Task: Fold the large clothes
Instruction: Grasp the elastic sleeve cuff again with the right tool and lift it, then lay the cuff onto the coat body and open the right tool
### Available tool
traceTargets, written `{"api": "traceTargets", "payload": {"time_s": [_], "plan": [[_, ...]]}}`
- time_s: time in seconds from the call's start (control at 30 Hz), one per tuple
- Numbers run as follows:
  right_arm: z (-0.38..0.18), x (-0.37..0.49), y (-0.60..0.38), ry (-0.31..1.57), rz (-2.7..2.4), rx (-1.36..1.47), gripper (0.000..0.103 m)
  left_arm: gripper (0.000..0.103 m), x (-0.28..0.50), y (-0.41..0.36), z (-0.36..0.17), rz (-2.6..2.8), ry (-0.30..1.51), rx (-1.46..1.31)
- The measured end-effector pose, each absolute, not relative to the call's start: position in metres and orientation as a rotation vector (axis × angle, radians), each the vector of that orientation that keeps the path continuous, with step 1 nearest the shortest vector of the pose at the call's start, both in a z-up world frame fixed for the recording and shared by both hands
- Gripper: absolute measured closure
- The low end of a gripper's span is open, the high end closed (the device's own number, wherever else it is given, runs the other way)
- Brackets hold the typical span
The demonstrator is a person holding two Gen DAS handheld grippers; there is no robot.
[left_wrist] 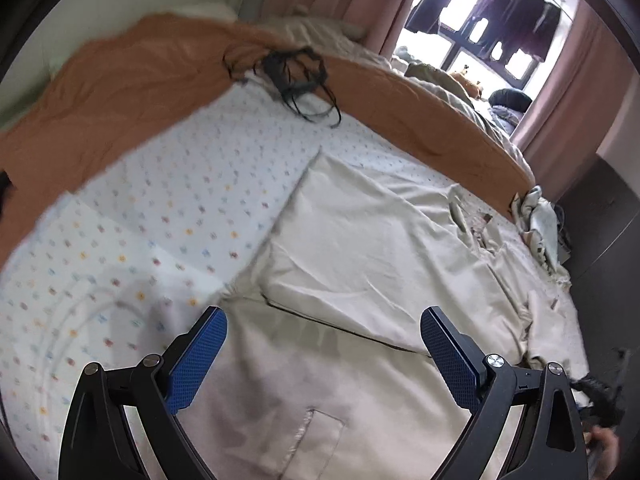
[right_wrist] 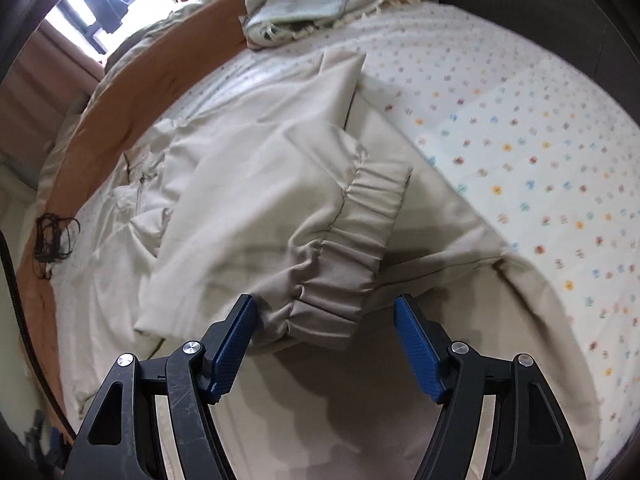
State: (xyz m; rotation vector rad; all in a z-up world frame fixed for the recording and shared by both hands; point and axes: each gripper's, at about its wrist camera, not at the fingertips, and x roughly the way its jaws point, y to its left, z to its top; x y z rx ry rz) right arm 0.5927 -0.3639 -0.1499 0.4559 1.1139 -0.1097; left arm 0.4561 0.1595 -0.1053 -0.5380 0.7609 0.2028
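Bedsheet (right_wrist: 520, 128) bears beige jacket (right_wrist: 248, 184) (claws agape).

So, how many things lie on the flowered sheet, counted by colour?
Beige: 1, the jacket
Pale green: 1, the crumpled fringed cloth
Black: 1, the tangle of cords
Total: 3

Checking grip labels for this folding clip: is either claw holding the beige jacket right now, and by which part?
Nothing is held. The right claw stands open around the beige jacket's gathered elastic cuff; the left claw is open above the fabric.
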Motion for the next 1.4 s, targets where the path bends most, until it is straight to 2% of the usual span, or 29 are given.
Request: {"api": "traceTargets", "payload": {"time_s": [0.1, 0.17, 0.27, 0.57, 0.77, 1.1, 1.27, 1.4], "plan": [[-0.161, 0.601, -0.365, 1.128, -0.124, 0.472, 0.035, 0.005, 0.46, 0.16, -0.109, 0.187, 0.772, -0.538], [-0.167, 0.605, -0.362, 1.135, -0.126, 0.458, 0.049, 0.005, 0.46, 0.161, -0.109, 0.186, 0.772, -0.536], [-0.167, 0.604, -0.355, 1.137, -0.136, 0.426, 0.064, 0.005, 0.457, 0.17, -0.109, 0.184, 0.767, -0.572], [-0.123, 0.586, -0.344, 1.04, -0.113, 0.415, 0.086, 0.005, 0.446, 0.185, -0.101, 0.177, 0.734, -0.644], [-0.078, 0.571, -0.317, 0.911, -0.028, 0.418, 0.092, 0.005, 0.444, 0.185, -0.097, 0.165, 0.72, -0.64], [0.003, 0.559, -0.216, 0.703, 0.198, 0.293, 0.094, 0.005, 0.441, 0.201, -0.098, 0.165, 0.709, -0.692], [0.011, 0.569, -0.169, 0.696, 0.261, 0.209, 0.095, 0.005, 0.438, 0.21, -0.099, 0.171, 0.705, -0.721], [-0.002, 0.582, -0.136, 0.737, 0.29, 0.156, 0.095, 0.005, 0.437, 0.214, -0.101, 0.187, 0.707, -0.717]]}}
